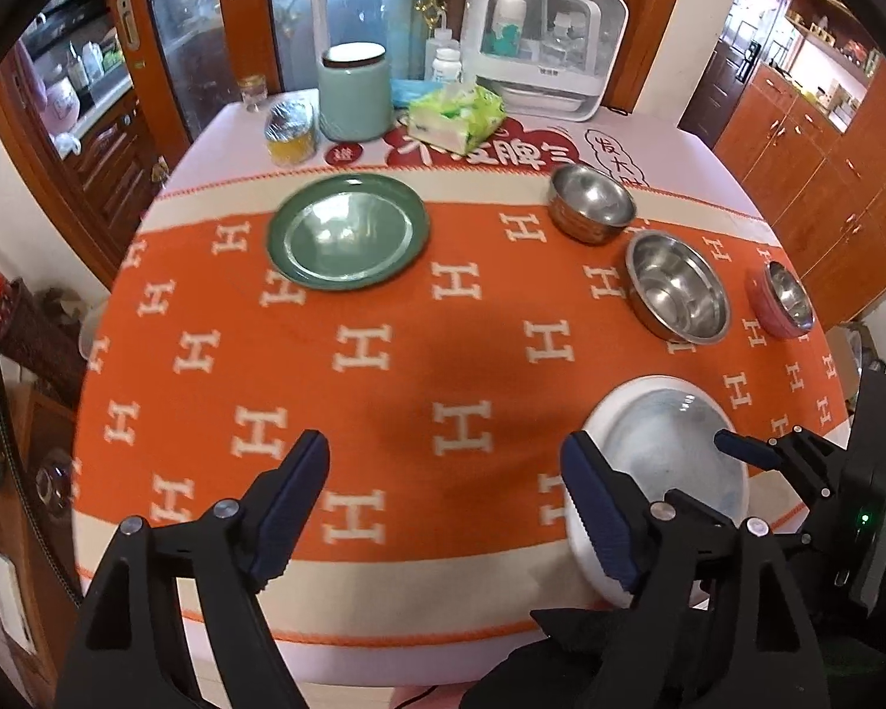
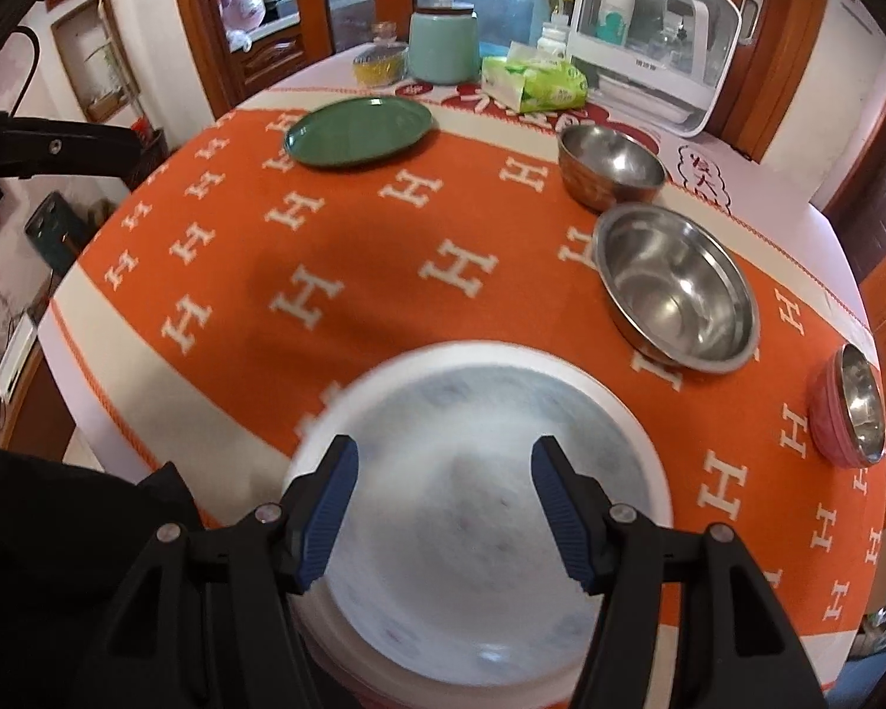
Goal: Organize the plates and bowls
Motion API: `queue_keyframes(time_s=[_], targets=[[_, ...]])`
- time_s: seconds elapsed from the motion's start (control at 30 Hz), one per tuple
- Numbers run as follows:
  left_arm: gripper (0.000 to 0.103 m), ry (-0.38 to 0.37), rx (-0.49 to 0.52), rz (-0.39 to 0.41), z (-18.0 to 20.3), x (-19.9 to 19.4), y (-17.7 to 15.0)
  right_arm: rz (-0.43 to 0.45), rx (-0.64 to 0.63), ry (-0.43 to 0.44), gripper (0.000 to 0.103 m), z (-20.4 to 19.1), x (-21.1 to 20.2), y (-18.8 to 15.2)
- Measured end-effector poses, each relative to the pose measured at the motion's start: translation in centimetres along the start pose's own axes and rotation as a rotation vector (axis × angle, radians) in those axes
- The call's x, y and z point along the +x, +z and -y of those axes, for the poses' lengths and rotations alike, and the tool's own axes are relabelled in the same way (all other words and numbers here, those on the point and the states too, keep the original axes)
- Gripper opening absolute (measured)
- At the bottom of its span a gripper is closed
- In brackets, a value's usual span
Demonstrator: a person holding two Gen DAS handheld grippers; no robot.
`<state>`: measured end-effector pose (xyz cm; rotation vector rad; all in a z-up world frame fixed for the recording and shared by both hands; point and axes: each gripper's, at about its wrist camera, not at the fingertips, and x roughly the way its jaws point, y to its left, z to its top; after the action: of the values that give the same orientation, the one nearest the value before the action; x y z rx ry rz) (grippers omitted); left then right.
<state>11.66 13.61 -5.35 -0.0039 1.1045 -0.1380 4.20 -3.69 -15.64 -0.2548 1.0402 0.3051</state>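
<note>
A white plate (image 2: 484,508) lies at the near right of the orange cloth, under my open right gripper (image 2: 445,508), whose jaws stand above its middle. It also shows in the left wrist view (image 1: 673,449). A green plate (image 1: 348,230) (image 2: 360,130) lies at the far left. A small steel bowl (image 1: 590,201) (image 2: 611,168), a large steel bowl (image 1: 676,289) (image 2: 676,289) and a pink-sided steel bowl (image 1: 782,301) (image 2: 850,407) stand in a row at the right. My left gripper (image 1: 446,514) is open and empty above bare cloth, left of the white plate.
At the back stand a mint canister (image 1: 354,91), a tissue pack (image 1: 458,115), a yellow-filled jar (image 1: 292,133) and a white appliance (image 1: 546,38). The table's near edge (image 1: 384,632) runs just before my left gripper. Wooden cabinets (image 1: 827,136) line the right wall.
</note>
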Motion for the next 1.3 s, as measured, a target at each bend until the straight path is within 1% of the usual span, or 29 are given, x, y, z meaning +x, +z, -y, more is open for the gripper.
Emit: queue_keyframes(time_s=[0.2,0.27,0.33,0.4,0.53,0.7,0.8,0.97,1.17,1.3], targets=[[0.081,0.01,0.04,0.019,-4.1,-1.3,1.1,0.048,0.078,0.008,0.061,-3.0,0.5,2.0],[0.081,0.024,0.05,0.022,-5.4,-1.4,1.5,0.067,0.097,0.004,0.062,-4.1,0.8,2.7],[0.081,0.047,0.055,0.02,-6.9,-1.4,1.9,0.082,0.117,-0.007,0.064,-5.2,1.1,3.6],[0.081,0.047,0.043,0.018,-8.8,-1.4,2.6,0.088,0.144,-0.021,0.067,-6.2,1.4,4.6],[0.081,0.038,0.032,0.028,-11.7,-1.3,4.1,0.114,0.153,-0.012,0.067,-8.2,1.6,6.6],[0.081,0.053,0.058,0.049,-14.4,-0.9,6.8,0.164,0.156,-0.016,0.068,-10.2,1.8,10.2],[0.081,0.049,0.067,0.063,-15.6,-0.5,8.4,0.182,0.159,-0.019,0.069,-10.7,2.0,12.3],[0.081,0.036,0.083,0.068,-16.8,0.7,10.4,0.207,0.164,-0.068,0.071,-10.7,2.7,15.9],[0.081,0.004,0.083,0.055,-17.9,2.8,12.6,0.22,0.195,-0.093,0.072,-9.6,3.7,19.0],[0.081,-0.027,0.084,0.043,-18.6,4.7,13.9,0.227,0.249,-0.109,0.072,-8.3,4.7,20.2]])
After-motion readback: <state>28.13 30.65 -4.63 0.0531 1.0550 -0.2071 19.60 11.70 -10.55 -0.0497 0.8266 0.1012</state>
